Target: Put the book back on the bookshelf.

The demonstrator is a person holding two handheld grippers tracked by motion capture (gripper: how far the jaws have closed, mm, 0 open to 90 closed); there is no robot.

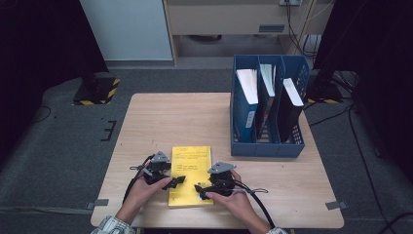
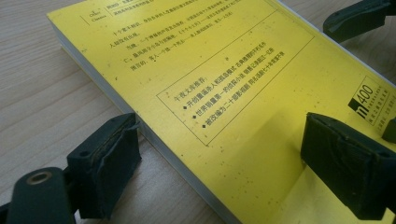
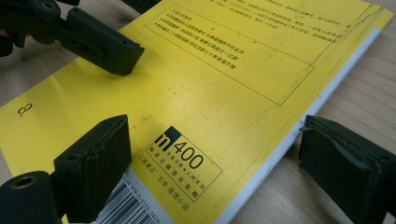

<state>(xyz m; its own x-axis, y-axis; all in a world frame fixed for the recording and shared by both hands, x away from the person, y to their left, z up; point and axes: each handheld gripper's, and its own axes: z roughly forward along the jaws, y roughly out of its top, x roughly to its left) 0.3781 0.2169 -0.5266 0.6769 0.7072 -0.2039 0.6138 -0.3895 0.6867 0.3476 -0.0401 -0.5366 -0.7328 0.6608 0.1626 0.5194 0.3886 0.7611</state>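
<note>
**Book flat between both grippers, each straddling a long edge**

I am looking at the yellow book (image 1: 190, 175) lying flat near the front of the counter (image 1: 195, 117), its long axis running away from me. My left gripper (image 1: 171, 183) is sitting at the book's left edge, my right gripper (image 1: 200, 188) at its right edge, about equally near. Both sets of jaws are gaping wide and gripping nothing: in each gripper view one pad is hovering over the cover (image 2: 243, 93) and the other is down by the counter outside the edge. The blue file rack (image 1: 267, 105) is standing to the far right, well apart, with bare wood between.
</note>
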